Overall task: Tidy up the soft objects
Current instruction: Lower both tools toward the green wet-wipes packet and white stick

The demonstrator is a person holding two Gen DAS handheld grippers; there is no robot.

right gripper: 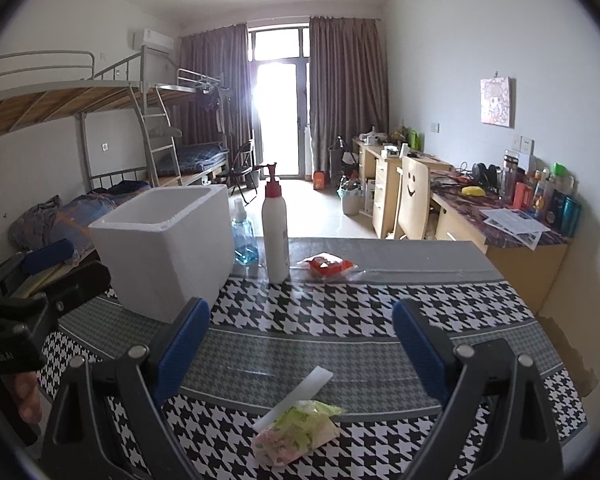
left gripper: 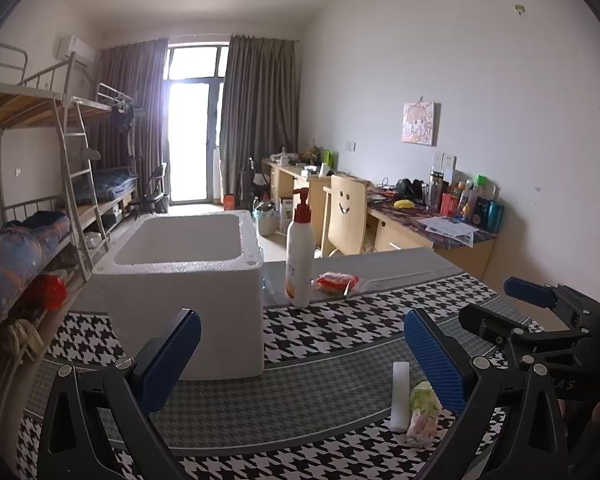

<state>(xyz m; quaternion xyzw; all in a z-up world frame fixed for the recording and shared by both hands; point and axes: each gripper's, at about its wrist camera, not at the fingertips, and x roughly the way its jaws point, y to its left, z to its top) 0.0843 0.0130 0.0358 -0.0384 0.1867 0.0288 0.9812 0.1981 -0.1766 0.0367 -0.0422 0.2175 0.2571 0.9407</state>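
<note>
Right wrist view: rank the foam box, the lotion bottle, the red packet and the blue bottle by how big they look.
Largest to smallest as they look:
1. foam box
2. lotion bottle
3. red packet and blue bottle: unsure, they look about alike, and the box hides part of the blue bottle.

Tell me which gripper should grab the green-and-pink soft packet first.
Right gripper: the packet lies centred between its open fingers. For the left gripper, it sits off by the right finger.
</note>
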